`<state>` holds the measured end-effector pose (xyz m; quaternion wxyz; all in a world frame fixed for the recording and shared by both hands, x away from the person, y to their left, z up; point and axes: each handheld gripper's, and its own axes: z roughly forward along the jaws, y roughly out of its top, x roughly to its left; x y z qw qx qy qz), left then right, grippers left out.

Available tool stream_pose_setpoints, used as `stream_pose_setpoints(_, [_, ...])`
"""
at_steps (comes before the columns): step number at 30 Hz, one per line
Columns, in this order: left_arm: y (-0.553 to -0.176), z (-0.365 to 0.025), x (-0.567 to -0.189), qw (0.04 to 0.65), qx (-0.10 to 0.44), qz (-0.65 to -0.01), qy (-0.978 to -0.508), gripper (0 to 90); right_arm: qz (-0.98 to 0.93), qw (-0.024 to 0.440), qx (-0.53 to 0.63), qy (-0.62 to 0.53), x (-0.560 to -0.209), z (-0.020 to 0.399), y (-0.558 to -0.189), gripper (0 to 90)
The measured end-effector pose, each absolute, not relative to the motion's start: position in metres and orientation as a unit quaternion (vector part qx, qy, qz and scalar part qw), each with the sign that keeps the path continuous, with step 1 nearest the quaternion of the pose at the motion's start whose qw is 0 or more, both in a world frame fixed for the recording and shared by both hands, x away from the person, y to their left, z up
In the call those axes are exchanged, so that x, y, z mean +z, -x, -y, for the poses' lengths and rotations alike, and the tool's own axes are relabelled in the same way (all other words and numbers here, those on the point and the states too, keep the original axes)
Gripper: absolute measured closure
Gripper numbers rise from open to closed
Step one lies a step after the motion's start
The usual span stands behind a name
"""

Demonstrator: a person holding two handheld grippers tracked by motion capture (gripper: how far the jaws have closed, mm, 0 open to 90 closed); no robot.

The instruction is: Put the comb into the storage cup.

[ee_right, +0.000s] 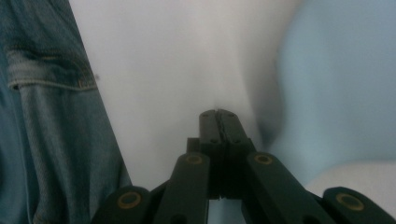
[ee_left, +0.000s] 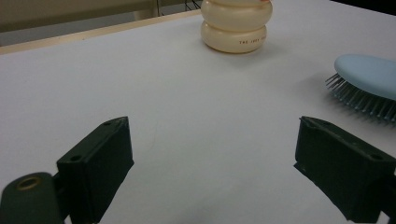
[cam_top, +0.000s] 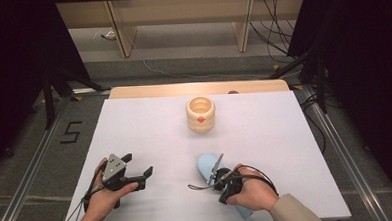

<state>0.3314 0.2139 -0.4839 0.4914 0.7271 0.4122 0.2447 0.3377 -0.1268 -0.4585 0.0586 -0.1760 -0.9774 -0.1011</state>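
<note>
Your left hand-held gripper (cam_top: pixel 135 173) rests low over the white worktop (cam_top: pixel 150 132), its jaws spread wide apart with only bare surface between them. Seen along those jaws in the left gripper view, the cream ribbed jar (ee_left: pixel 236 25) stands well ahead of the left hand-held gripper and a little to the right, upright, with a line of small dark print on its lower ring. In the high view the same jar (cam_top: pixel 200 114) sits near the far edge of the worktop, its mouth open upward and a small orange mark on its near side.

Your right hand-held gripper (cam_top: pixel 218 175) has its jaws pressed together, pad against pad, with nothing caught between them; the right gripper view shows the two black pads meeting at the tip. The light blue hairbrush (cam_top: pixel 205 166) lies just beside and partly under that hand-held gripper, its oval head reaching out beyond the closed tips toward the jar and its handle end showing below your wrist at the near edge. Whether the tips actually touch the brush you cannot tell from these views. From the left hand-held gripper the brush (ee_left: pixel 369 77) lies off to the right, bristles down on the worktop, well apart from the jar

In the right gripper view, blue denim (ee_right: pixel 51 121) fills the side left of the closed jaws
</note>
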Motion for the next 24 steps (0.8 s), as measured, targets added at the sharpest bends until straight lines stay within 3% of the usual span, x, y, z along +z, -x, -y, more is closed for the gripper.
stream_pose_setpoints(11, [-0.332,-0.213,-0.484,0.491,0.244,-0.412,-0.727,10.8,0.969,0.042,-0.110,0.219,-0.458,0.161,-0.340,90.0])
stream_pose_setpoints(24, [-0.331,-0.214,-0.484,0.492,0.245,-0.412,-0.727,10.9,0.963,0.038,-0.112,0.242,-0.458,0.169,-0.342,90.0])
